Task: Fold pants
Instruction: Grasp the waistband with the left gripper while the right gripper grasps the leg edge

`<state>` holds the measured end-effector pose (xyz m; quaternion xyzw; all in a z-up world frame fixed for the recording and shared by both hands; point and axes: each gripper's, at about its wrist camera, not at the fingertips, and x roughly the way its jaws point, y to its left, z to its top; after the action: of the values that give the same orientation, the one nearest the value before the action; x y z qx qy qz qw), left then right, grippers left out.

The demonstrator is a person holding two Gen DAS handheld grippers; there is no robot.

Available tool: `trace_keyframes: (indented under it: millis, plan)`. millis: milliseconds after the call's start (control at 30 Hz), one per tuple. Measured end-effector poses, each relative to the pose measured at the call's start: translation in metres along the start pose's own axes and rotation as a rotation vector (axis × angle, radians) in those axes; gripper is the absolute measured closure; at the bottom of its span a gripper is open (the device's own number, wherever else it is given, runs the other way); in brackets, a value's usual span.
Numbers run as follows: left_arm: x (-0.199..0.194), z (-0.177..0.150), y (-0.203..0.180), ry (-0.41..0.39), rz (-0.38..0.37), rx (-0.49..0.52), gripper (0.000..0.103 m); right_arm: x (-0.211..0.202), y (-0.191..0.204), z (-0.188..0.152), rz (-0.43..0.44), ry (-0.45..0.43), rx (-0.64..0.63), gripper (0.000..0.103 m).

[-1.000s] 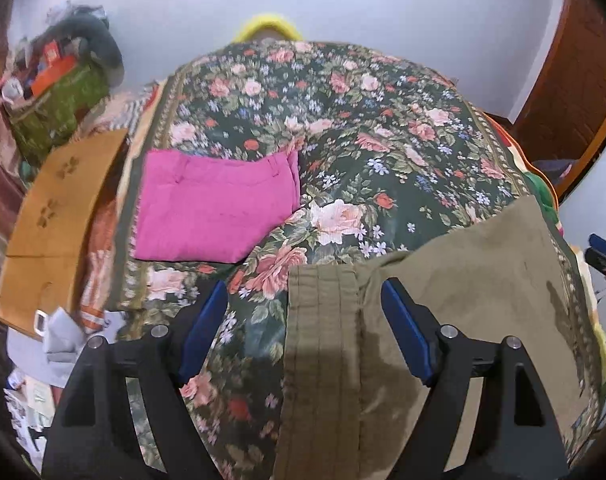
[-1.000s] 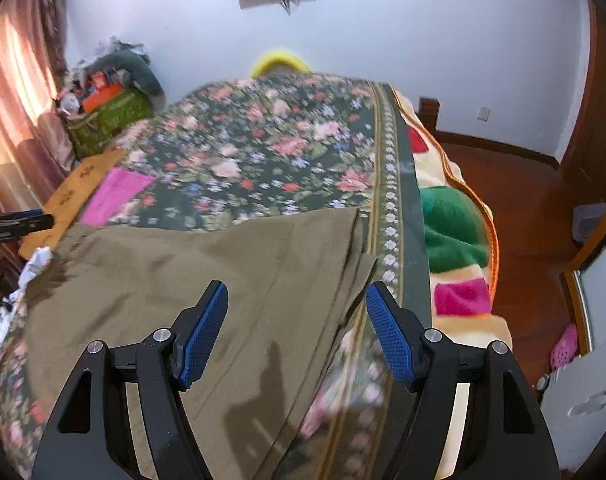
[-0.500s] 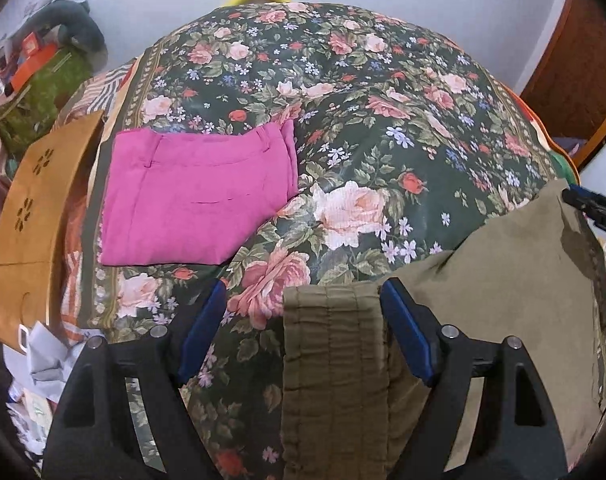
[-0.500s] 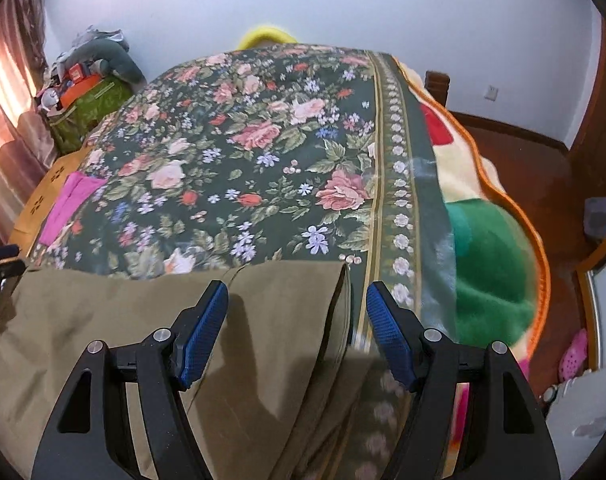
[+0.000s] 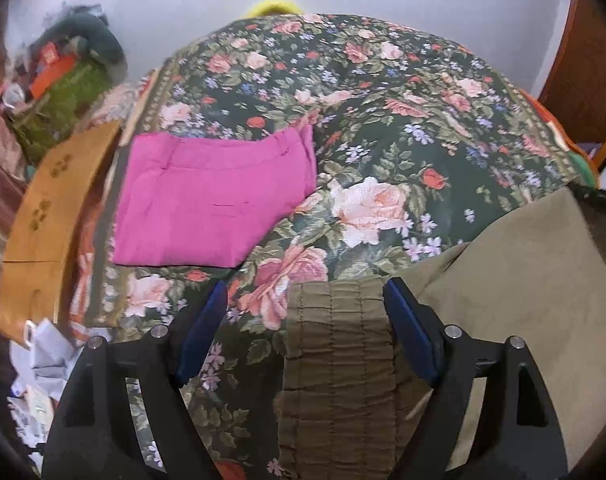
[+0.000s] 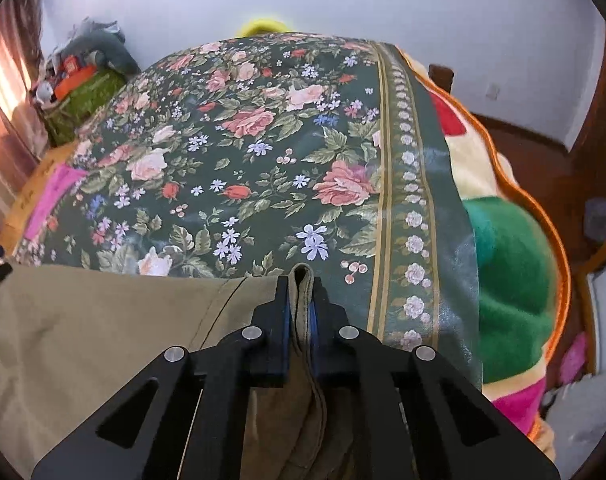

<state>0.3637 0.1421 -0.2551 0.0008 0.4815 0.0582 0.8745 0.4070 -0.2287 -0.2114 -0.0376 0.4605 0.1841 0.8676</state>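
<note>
The right claw (image 6: 300, 312) is clamped on a bunched fold of the olive pants (image 6: 103, 340); its jaws have just snapped together, and a ridge of the cloth stands up between the blue pads (image 6: 288, 320) and pokes out past their tips. From that pinch the olive fabric spreads away to the left across the near edge of the bed, lying flat with a dark seam line running diagonally through it.

The left claw (image 5: 305, 324) stands wide, its two blue pads (image 5: 407, 332) apart and pressing on nothing. The gathered elastic waistband (image 5: 335, 360) of the olive pants lies between them, closer to the right-hand pad, with floral bedcover showing beside the other pad. The rest of the pants extends to the right in the left wrist view, toward the black tip of the right claw at the frame's edge.

Both ends of the pants rest on a dark green floral bedspread (image 5: 383, 120) that covers the bed. Farther up it, on its left side, lies a folded pink garment (image 5: 211, 200), well apart from the olive pants. Beside the bed on that side sits a tan board (image 5: 59, 200) with cut-out holes, and beyond it a heap of green and orange clutter (image 5: 63, 88). On the opposite side, in the right wrist view, a plush blanket (image 6: 511, 272) of green, cream and orange hangs below the bedspread's bordered edge.
</note>
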Motion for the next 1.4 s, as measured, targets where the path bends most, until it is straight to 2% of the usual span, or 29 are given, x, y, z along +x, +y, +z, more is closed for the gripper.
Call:
trace_keyframes:
  millis: [133, 233, 400, 467, 567, 633, 733, 800, 933, 1000, 1100, 1233, 1300, 1367, 1400]
  plan:
    - [0.002, -0.001, 0.000, -0.004, 0.030, -0.016, 0.021, 0.003, -0.002, 0.000, -0.050, -0.016, 0.006, 0.099]
    - [0.005, 0.000, 0.004, 0.011, 0.013, -0.035, 0.021, 0.003, -0.008, -0.002, -0.065, -0.024, 0.028, 0.099]
    - [-0.001, 0.002, 0.006, 0.026, -0.017, -0.036, 0.021, -0.004, 0.003, 0.004, -0.124, -0.016, -0.015, 0.098]
    - [-0.010, 0.003, 0.006, 0.020, -0.016, -0.031, 0.021, -0.015, 0.008, 0.009, -0.142, -0.028, -0.039, 0.093]
    - [-0.025, 0.004, 0.005, 0.008, -0.024, -0.017, 0.021, -0.034, 0.016, 0.015, -0.120, -0.068, -0.054, 0.076]
    - [-0.036, 0.004, 0.005, -0.007, -0.034, -0.004, 0.021, -0.051, 0.025, 0.019, -0.073, -0.103, -0.052, 0.059]
    - [-0.051, 0.003, 0.002, -0.022, -0.060, 0.021, 0.021, -0.072, 0.046, 0.022, 0.024, -0.128, -0.066, 0.049]
    - [-0.057, 0.002, -0.001, -0.027, -0.074, 0.032, 0.020, -0.080, 0.064, 0.023, 0.098, -0.125, -0.083, 0.048]
    - [-0.061, -0.004, -0.009, -0.019, -0.104, 0.056, 0.017, -0.076, 0.100, 0.020, 0.216, -0.087, -0.110, 0.040]
    - [-0.060, -0.008, -0.014, -0.008, -0.107, 0.076, 0.017, -0.066, 0.118, 0.018, 0.286, -0.039, -0.111, 0.040]
    - [-0.051, -0.016, -0.019, 0.021, -0.102, 0.099, 0.016, -0.048, 0.135, 0.011, 0.332, 0.027, -0.109, 0.040]
    - [-0.031, -0.025, -0.019, 0.082, -0.106, 0.103, 0.016, -0.015, 0.153, 0.001, 0.341, 0.144, -0.131, 0.040]
    - [-0.023, -0.030, -0.019, 0.115, -0.124, 0.100, 0.016, 0.007, 0.160, -0.008, 0.340, 0.243, -0.157, 0.040]
    - [-0.016, -0.035, -0.016, 0.137, -0.144, 0.085, 0.013, 0.016, 0.163, -0.018, 0.326, 0.299, -0.185, 0.035]
    - [-0.014, -0.036, -0.015, 0.142, -0.150, 0.080, 0.012, 0.019, 0.165, -0.024, 0.322, 0.317, -0.206, 0.028]
